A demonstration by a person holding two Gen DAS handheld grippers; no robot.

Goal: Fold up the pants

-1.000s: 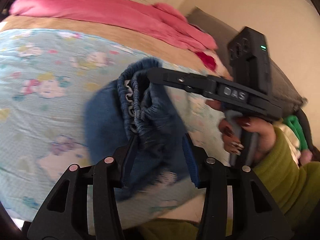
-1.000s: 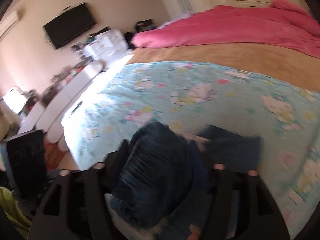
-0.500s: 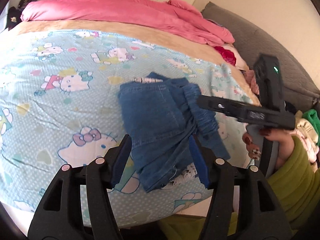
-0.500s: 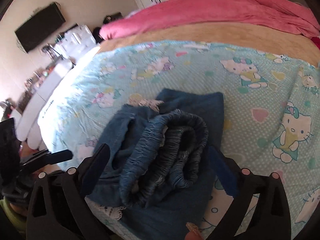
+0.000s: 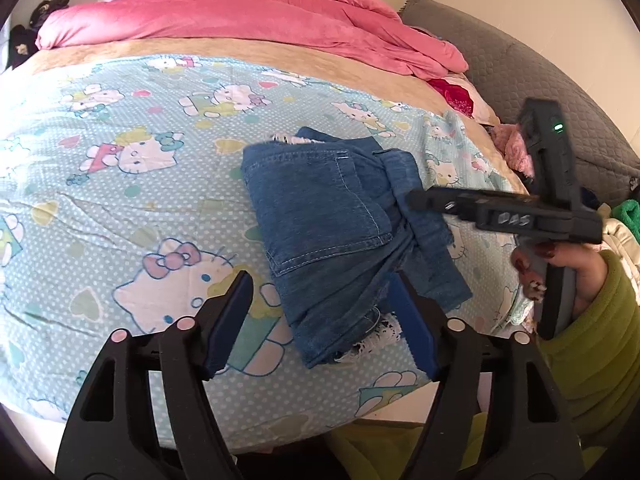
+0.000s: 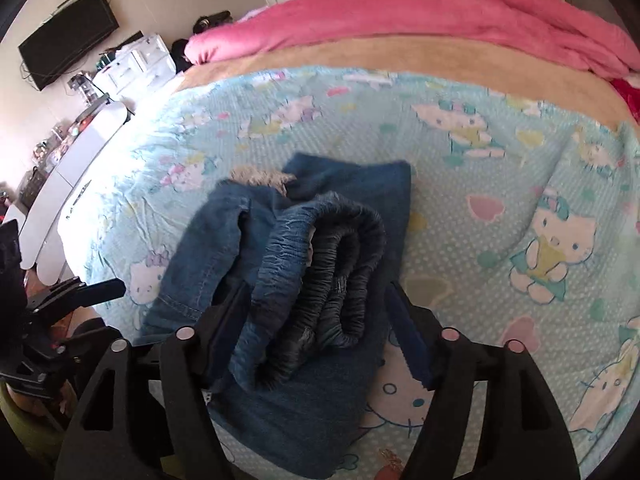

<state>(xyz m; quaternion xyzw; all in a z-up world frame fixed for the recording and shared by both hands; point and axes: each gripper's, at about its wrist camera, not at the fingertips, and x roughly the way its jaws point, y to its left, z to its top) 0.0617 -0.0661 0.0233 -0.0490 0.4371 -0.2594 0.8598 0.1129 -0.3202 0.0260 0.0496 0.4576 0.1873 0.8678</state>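
Lying folded on the cartoon-print bedsheet (image 5: pixel 120 200) near the bed's near edge, the denim pants (image 5: pixel 320 224) are seen in both views. The left gripper (image 5: pixel 320 320) is held spread, its jaws having just been opening; the lower hem of the pants sits between the blue pads (image 5: pixel 230 320), but no pad is seen pressing on cloth, so nothing is grasped. The gripper is angled down toward the bed. The right gripper (image 6: pixel 316 324) is also held apart, its jaws having just been closing; the bunched elastic waistband (image 6: pixel 328 268) lies between its fingers, the left pad close against the denim, the right pad clear of it, so no clamp is made.

From the left wrist view, the right gripper's body (image 5: pixel 504 216) is seen from the side, its finger reaching over the waistband edge of the pants, gripped by a hand (image 5: pixel 568 272) in a green sleeve (image 5: pixel 592 340). A back pocket and a white frayed hem are shown only here, along with a grey headboard (image 5: pixel 540 92). From the right wrist view, the left gripper's fingertip (image 6: pixel 100 290) is seen at the left edge, beside the pants, plus a wall television (image 6: pixel 68 40) and white drawers (image 6: pixel 136 64). A pink blanket (image 5: pixel 240 16) is piled at the far side of the bed.
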